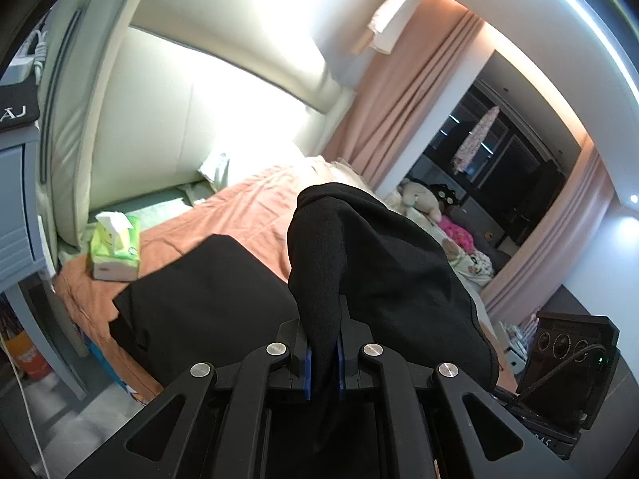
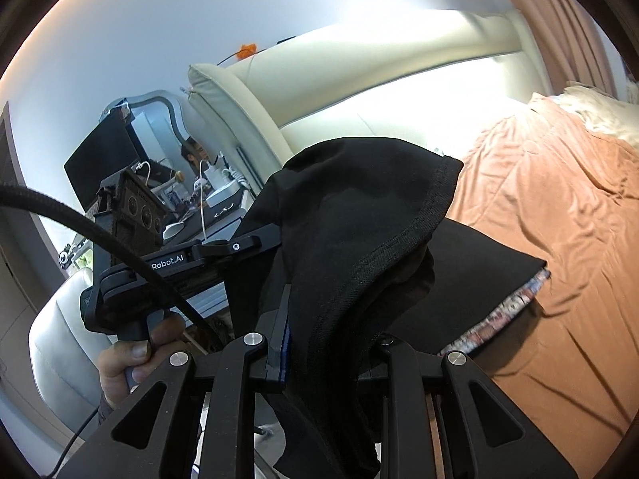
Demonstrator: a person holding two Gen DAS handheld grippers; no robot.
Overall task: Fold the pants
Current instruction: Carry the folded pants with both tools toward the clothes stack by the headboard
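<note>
black pants (image 1: pixel 359 263) are pinched in both the left gripper (image 1: pixel 323 355) and right gripper (image 2: pixel 319 343), raised at frame centre above the orange bedspread (image 1: pixel 247 207), seemingly so one half can be folded over.

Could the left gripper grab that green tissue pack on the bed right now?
Probably not: the left gripper is shut on the black pants. The tissue pack lies uncovered on the bed, but the pants must go first.

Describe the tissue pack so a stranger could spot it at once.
Start at the bed's orange cotton sheet and go to its corner near the cream padded headboard. The green-and-white soft tissue pack stands there, beside the black pants; it alone is green.
</note>
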